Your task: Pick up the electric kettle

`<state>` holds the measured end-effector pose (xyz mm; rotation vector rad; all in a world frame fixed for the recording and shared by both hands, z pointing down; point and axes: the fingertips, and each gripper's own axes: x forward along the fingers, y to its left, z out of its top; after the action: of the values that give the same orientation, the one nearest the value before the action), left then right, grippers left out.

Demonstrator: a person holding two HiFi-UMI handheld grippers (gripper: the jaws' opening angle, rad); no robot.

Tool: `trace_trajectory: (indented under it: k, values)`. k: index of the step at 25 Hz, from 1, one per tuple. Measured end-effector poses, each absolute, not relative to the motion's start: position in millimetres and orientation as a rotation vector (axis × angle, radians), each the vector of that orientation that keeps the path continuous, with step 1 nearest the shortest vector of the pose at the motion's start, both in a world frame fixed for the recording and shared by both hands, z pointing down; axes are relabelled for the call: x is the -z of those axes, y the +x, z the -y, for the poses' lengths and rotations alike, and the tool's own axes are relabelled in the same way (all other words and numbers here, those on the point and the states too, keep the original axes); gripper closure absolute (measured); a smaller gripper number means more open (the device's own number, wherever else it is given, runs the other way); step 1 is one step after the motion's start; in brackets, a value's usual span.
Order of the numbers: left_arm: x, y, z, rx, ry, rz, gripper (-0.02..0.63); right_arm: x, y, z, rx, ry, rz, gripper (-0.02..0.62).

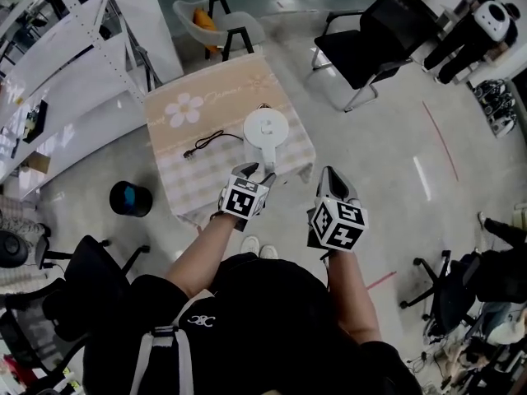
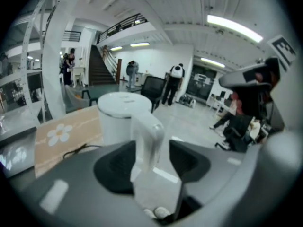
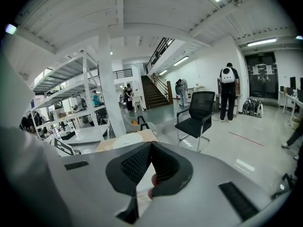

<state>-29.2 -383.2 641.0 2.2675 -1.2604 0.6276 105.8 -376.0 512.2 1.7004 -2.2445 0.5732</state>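
Observation:
The white electric kettle stands on a small table with a beige flowered cloth, its handle turned toward me. My left gripper is at the table's near edge, right at that handle. In the left gripper view the jaws stand open with the white handle upright between the pads, which do not press on it, and the kettle body just beyond. My right gripper hangs off the table's right corner. Its jaws meet at the tips, shut and holding nothing.
A black power cord lies on the cloth left of the kettle. A black bin sits on the floor at the left, with white shelving behind it. Black chairs stand at the far right and near left.

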Motion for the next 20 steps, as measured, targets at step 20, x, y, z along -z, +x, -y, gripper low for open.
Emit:
trace_trajectory:
  k: [20]
  values:
    - [-677.7, 2.7, 413.5, -0.603, 2.377, 1.154, 0.396, -544.0, 156.0, 351.8, -0.633, 1.785, 2.039, 0.604]
